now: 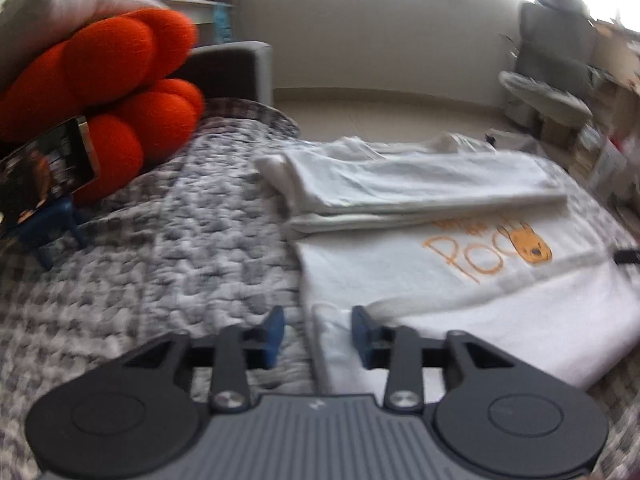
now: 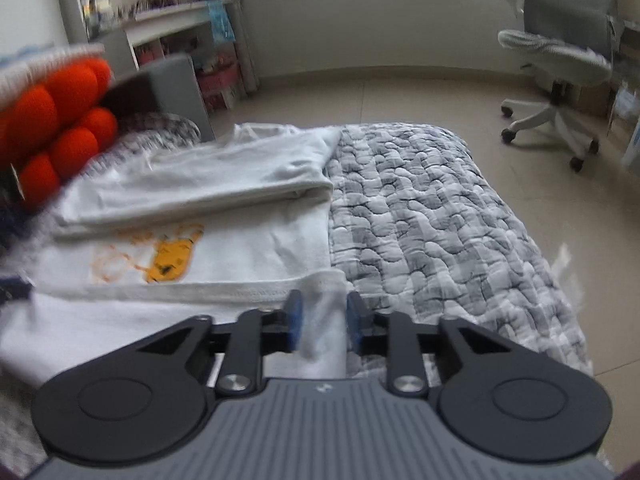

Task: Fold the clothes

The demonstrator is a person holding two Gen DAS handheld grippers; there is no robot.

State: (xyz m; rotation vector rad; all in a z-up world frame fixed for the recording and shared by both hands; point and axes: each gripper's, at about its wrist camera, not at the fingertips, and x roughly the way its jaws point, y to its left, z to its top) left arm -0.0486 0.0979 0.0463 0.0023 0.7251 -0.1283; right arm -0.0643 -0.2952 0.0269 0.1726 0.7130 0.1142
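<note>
A white T-shirt [image 1: 460,280] [image 2: 248,248] with an orange print lies flat on the grey quilted bed cover [image 1: 180,248] [image 2: 420,208]. Its far part is folded over towards me into a thick band [image 1: 420,184] [image 2: 200,188], and its near hem is turned up over the print. My left gripper [image 1: 318,332] is open at the shirt's near left corner, with the cloth edge lying loose between its blue pads. My right gripper [image 2: 322,320] is open at the near right corner; a fold of white cloth sits between its pads, and they do not pinch it.
An orange knotted cushion [image 1: 112,92] [image 2: 52,120] rests at the far left of the bed. A phone on a blue stand [image 1: 44,168] is beside it. Beyond the bed are a tiled floor, a grey office chair [image 2: 560,64] and shelves [image 2: 172,32].
</note>
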